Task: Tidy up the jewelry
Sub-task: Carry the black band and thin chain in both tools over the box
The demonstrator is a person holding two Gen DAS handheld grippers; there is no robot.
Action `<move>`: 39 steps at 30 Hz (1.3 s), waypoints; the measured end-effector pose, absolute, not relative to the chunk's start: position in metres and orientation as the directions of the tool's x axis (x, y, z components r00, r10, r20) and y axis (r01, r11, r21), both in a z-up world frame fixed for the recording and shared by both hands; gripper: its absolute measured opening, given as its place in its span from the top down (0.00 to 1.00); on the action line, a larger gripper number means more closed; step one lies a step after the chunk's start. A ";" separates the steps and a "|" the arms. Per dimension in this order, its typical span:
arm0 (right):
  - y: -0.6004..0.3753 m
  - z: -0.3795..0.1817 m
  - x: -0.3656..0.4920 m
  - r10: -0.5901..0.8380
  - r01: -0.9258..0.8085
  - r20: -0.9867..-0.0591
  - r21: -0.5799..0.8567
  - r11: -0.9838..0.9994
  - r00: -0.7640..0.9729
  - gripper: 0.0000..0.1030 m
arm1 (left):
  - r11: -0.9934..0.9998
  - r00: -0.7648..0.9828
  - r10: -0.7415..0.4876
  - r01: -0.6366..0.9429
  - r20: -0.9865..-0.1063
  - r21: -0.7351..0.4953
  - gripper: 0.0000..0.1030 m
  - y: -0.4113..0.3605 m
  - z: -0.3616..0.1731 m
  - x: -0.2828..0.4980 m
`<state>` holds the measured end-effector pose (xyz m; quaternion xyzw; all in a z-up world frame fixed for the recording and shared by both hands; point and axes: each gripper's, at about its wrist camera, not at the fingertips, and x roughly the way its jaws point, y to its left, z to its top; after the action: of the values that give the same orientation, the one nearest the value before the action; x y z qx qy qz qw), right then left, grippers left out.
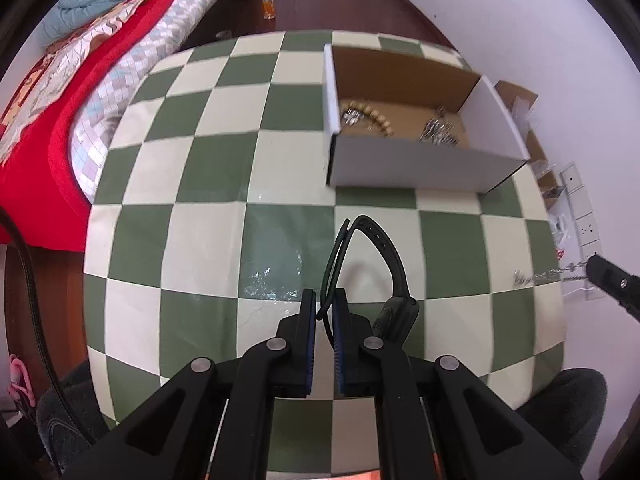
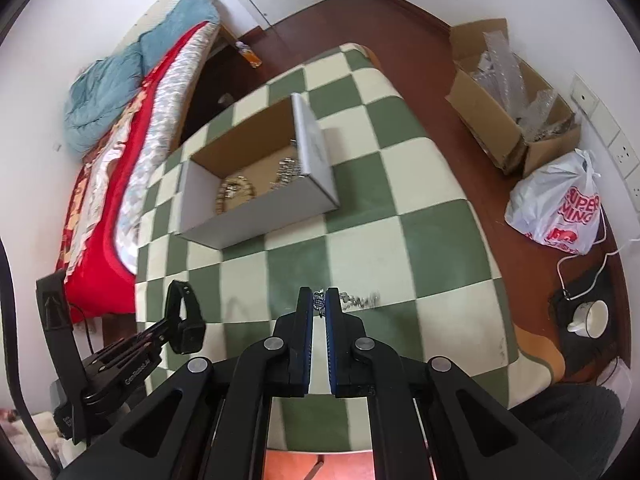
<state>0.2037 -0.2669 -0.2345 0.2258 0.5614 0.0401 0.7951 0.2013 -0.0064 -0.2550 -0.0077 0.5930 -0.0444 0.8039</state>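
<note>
My left gripper (image 1: 325, 304) is shut on the strap of a black wristwatch (image 1: 384, 264), which hangs just above the green and cream checkered table (image 1: 200, 184). The same watch (image 2: 185, 320) shows at the lower left of the right wrist view, held by the left gripper (image 2: 166, 326). My right gripper (image 2: 319, 300) is shut on one end of a silver chain (image 2: 358, 300) that trails to the right over the table (image 2: 400, 200). In the left wrist view that chain (image 1: 548, 277) hangs from the right gripper's tip at the right edge. An open white cardboard box (image 1: 416, 166) holds a beaded bracelet (image 1: 372, 114) and silver jewelry (image 1: 438, 132).
A bed with a red cover (image 2: 104, 200) runs along the table's left side. On the floor to the right stand a cardboard box of plastic wrap (image 2: 512, 100), a white shopping bag (image 2: 560, 208) and a cup (image 2: 588, 318). A small bottle (image 1: 269, 3) stands on the floor beyond the table.
</note>
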 end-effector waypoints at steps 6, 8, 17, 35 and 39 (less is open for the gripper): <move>-0.245 -0.199 0.206 0.358 0.127 -0.839 0.441 0.888 0.409 0.94 | 0.996 0.329 -0.083 0.066 -0.941 -0.064 0.95 -0.013 -0.220 0.206; -0.239 -0.185 0.211 0.371 0.105 -0.825 0.452 0.886 0.427 0.94 | 0.995 0.340 -0.093 0.061 -0.936 -0.076 0.95 -0.015 -0.206 0.209; -0.221 -0.126 0.262 0.386 0.020 -0.782 0.453 0.892 0.489 0.94 | 0.991 0.391 -0.132 0.072 -0.911 -0.112 0.95 -0.025 -0.152 0.256; -0.206 -0.194 0.394 0.285 0.064 -0.892 0.327 0.943 0.351 0.94 | 0.971 0.160 -0.239 0.018 -0.958 -0.239 0.93 -0.039 -0.221 0.392; -0.210 -0.216 0.407 0.266 0.081 -0.911 0.305 0.949 0.314 0.93 | 0.968 0.129 -0.246 -0.010 -0.961 -0.249 0.87 -0.043 -0.229 0.403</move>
<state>0.4074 -0.2098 -0.2155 0.1492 0.5826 0.0580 0.7968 0.4030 -0.0428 -0.2293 -0.0974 0.6553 -0.0793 0.7448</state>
